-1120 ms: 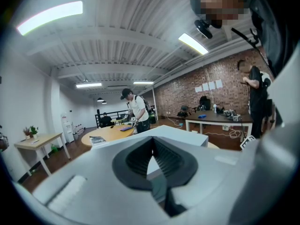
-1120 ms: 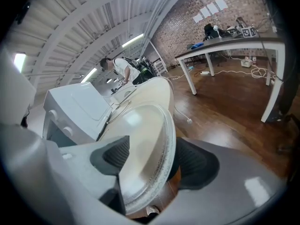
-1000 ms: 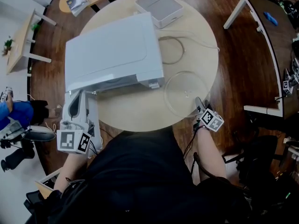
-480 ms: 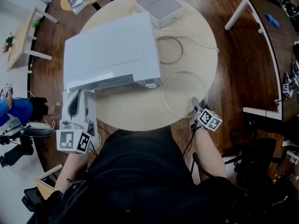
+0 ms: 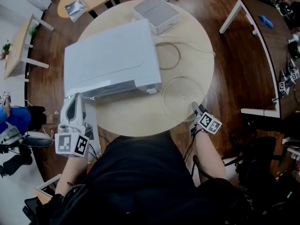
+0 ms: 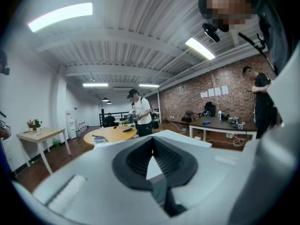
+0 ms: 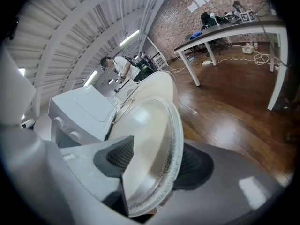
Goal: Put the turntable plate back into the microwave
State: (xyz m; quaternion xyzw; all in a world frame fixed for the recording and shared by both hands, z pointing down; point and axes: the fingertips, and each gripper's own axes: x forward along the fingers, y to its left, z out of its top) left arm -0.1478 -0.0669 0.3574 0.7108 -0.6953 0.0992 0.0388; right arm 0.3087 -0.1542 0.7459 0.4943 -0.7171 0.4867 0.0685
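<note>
One clear, round glass turntable plate [image 5: 183, 96] lies flat on the round pale wooden surface [image 5: 136, 118] in the head view. It sits just right of the one white microwave [image 5: 110, 57], whose door [image 5: 92, 123] hangs open toward the person. The right gripper [image 5: 194, 108] is at the plate's near rim, the nearer hand by far. The left gripper [image 5: 76, 100] sits by the door, well apart from the plate.

Left gripper view: jaws drawn together, tips meeting; whether they pinch the door's edge, I can't tell.

Right gripper view: the jaws have just been closing and straddle the rim, one above, one below, not clamped yet. The microwave stands ahead-left, so I'd expect a leftward carry.
</note>
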